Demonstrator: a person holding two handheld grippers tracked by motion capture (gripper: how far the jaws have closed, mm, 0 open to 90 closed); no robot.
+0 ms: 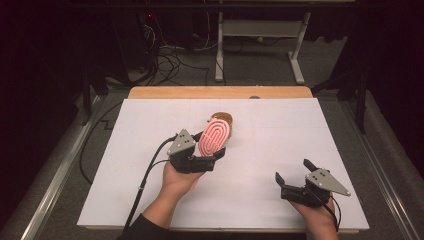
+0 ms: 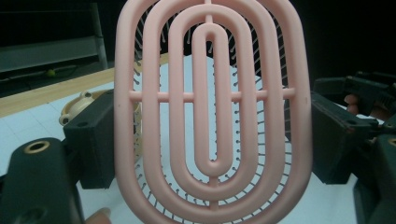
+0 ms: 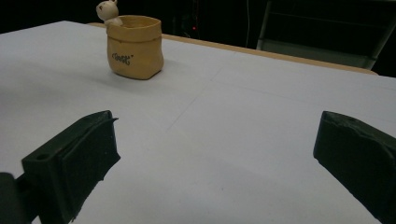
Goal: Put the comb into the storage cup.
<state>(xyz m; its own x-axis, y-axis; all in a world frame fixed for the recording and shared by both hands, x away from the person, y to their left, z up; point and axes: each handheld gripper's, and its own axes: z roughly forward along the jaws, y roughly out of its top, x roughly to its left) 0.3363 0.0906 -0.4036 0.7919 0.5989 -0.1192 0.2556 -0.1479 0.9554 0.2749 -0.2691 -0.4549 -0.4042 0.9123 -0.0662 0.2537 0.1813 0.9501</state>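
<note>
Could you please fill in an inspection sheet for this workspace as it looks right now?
Surface: white board on a wooden table; no spills seen.
Job's things: pink vented hairbrush, held up off the board; tan cup with a small animal figure on its rim, upright behind the brush.
Clutter: nothing seen.
Grippers: left hand-held gripper shut on the hairbrush; right hand-held gripper open, nothing between its jaws, low over the board's near right part.
Cables: black cable trails from the left hand-held gripper off the board's near edge; loose wires on the floor beyond.
Surroundings: dark room, white table frame behind.
</note>
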